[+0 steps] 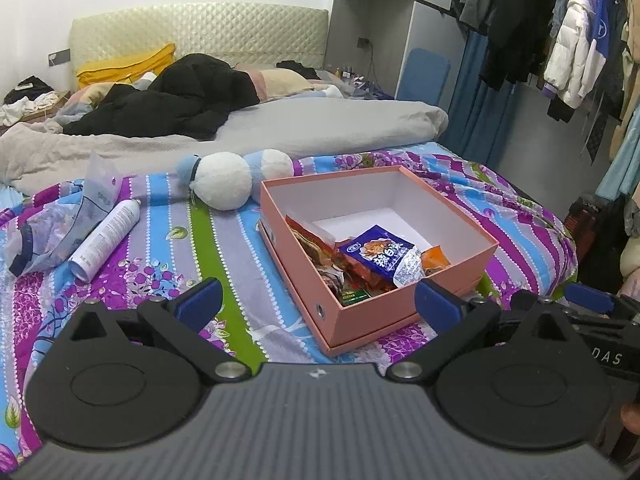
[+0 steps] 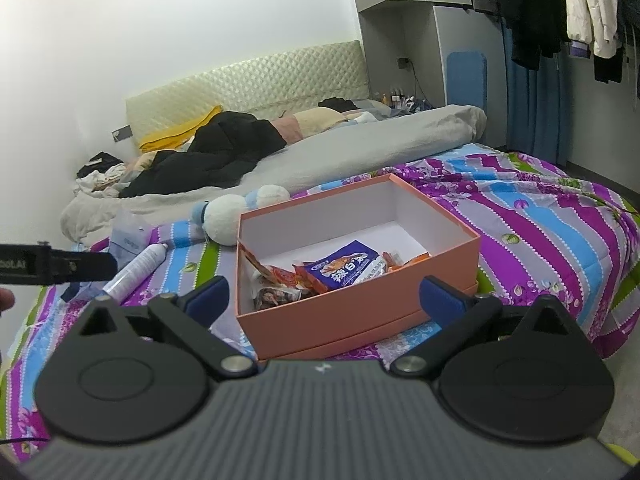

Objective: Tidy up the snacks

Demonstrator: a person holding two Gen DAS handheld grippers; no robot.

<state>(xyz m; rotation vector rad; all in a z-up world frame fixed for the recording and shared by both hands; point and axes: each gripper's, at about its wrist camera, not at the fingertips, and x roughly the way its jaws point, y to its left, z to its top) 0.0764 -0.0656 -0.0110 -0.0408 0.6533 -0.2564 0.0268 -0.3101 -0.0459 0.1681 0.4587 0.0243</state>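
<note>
A: From the left wrist, what shows?

B: The left gripper (image 1: 318, 300) has its fingers (image 1: 200, 299) spread wide with nothing between them. Ahead, on the striped floral bedspread (image 1: 224, 248), sits the salmon-pink box (image 1: 372, 312), open, standing in its own lid. The snacks lie in its near corner: a blue packet (image 1: 378, 254) on top of red and orange packets (image 1: 316, 248). The far half of the box floor is bare white.

A: And around it?

B: A white-and-blue plush toy (image 1: 228, 180) lies just beyond the box's far left corner. A white spray can (image 1: 106, 240) lies on its side well to the left, beside a crumpled clear bag (image 1: 60, 224).

A: Now the right wrist?

B: The right gripper (image 2: 322, 296) has fingers (image 2: 210, 298) at full spread, holding nothing; the box's (image 2: 340, 320) near wall stands between the fingertips but untouched. The blue packet (image 2: 344, 266) is inside, mid-box, resting on the red packets (image 2: 280, 280). The plush toy (image 2: 228, 216) touches the box's far left corner. At the left edge, part of the other gripper's dark body pokes in, above the spray can (image 2: 138, 270).
</note>
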